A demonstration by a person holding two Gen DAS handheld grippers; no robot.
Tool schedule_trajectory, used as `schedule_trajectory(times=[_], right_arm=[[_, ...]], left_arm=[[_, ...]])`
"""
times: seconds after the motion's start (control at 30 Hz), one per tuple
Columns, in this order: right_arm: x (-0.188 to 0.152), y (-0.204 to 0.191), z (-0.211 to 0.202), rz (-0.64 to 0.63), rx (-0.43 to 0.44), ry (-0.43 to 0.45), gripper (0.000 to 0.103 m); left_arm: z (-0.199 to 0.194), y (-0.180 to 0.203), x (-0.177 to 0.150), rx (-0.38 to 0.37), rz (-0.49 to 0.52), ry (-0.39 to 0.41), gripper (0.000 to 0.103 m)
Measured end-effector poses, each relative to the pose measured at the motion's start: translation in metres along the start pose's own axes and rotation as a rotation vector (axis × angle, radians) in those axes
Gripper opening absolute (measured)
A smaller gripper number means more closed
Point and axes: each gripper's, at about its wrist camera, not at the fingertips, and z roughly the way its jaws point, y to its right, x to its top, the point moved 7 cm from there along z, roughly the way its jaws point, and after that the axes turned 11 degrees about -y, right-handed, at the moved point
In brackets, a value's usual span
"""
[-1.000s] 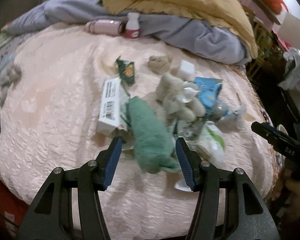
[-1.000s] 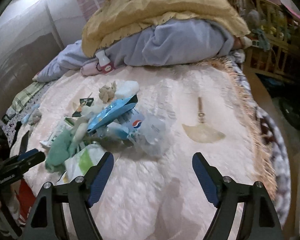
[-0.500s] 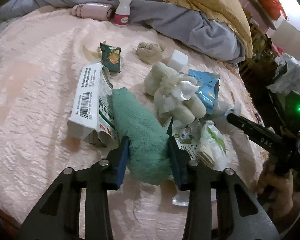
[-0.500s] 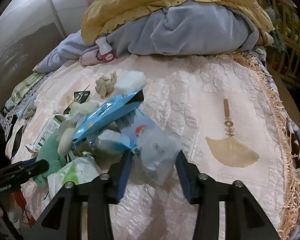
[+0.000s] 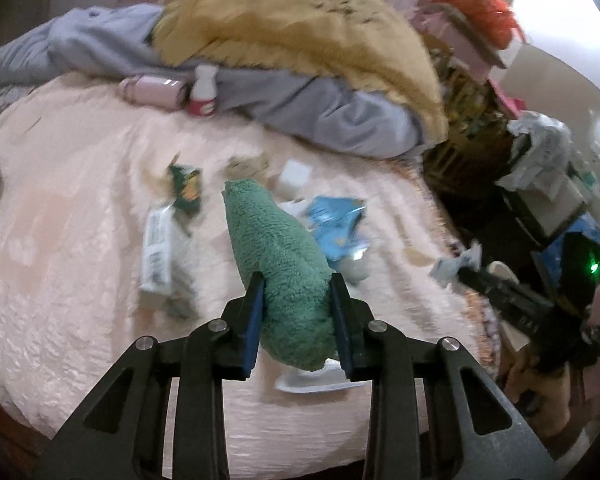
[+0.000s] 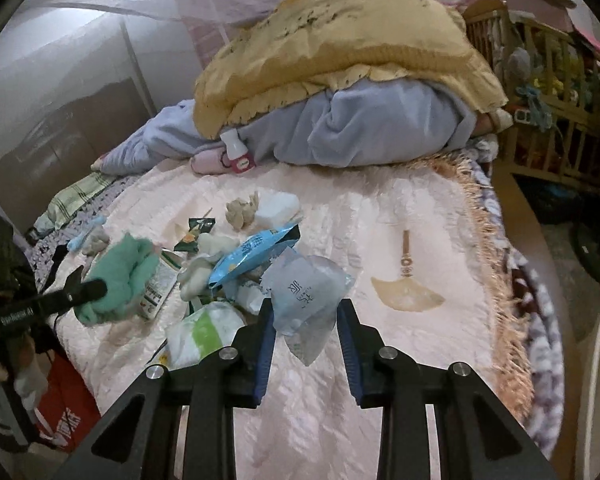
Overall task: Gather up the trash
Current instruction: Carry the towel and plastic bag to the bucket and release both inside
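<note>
Left gripper (image 5: 298,320) jaws, just closed, pinch the soft green cloth (image 5: 280,264) mid-body above the bed (image 5: 60,240); right gripper (image 6: 305,336) jaws squeeze the light, crinkly, slippery clear plastic bag (image 6: 306,292).

a fuzzy green cloth (image 5: 278,276) is pinched between the left fingers (image 5: 254,316), lifted off the bed; a crumpled clear plastic bottle (image 6: 306,300) hangs clamped between the right fingers (image 6: 266,344)
</note>
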Motion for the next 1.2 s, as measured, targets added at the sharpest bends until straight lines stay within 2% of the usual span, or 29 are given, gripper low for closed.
schedule_trajectory(times=[0.17,0.3,0.83,1.2], right_arm=[[-0.012,0.015,-0.029,0.032,-0.015,0.032,0.029],[-0.018,0.033,-0.048,0.048,-0.065,0.05,0.029],[-0.075,0.177,-0.129,0.316,-0.246,0.101,0.029],[-0.114,0.254,-0.156,0.488,-0.335,0.103,0.029]], left_arm=[[0.001,0.043,0.004,-0.057,0.066,0.003,0.029],[0.013,0.082,0.005,-0.094,0.116,-0.017,0.029],[0.079,0.242,-0.002,-0.205,0.331,-0.107,0.029],[0.131,0.348,-0.024,-0.297,0.44,-0.184,0.029]])
